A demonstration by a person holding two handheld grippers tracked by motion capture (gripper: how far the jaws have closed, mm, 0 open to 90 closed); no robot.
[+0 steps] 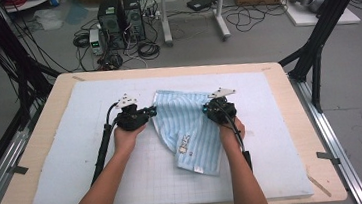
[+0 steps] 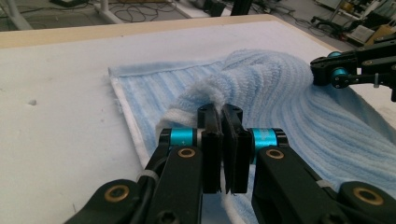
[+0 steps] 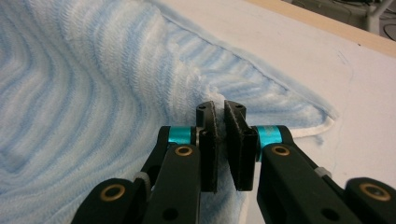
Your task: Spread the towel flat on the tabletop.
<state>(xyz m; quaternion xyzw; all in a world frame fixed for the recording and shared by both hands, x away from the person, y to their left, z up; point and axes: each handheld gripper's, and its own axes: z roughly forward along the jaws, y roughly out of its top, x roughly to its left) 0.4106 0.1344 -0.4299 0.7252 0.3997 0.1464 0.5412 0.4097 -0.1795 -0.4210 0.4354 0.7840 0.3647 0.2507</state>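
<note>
A light blue striped towel (image 1: 186,126) lies partly folded on the white mat, with a small printed figure and a label near its front end. My left gripper (image 1: 153,111) is shut on the towel's left edge; in the left gripper view a bunched fold of the towel (image 2: 243,79) rises from between the closed jaws of that gripper (image 2: 223,112). My right gripper (image 1: 205,109) is shut on the towel's right edge, and in the right gripper view the cloth (image 3: 93,84) is pinched in its jaws (image 3: 220,109). The right gripper (image 2: 327,70) also appears across the towel.
The white gridded mat (image 1: 74,157) covers most of the wooden table (image 1: 35,121). Beyond the table's far edge are computer towers (image 1: 121,20), cables and a desk frame on the floor. Black frame posts (image 1: 314,49) stand at both sides.
</note>
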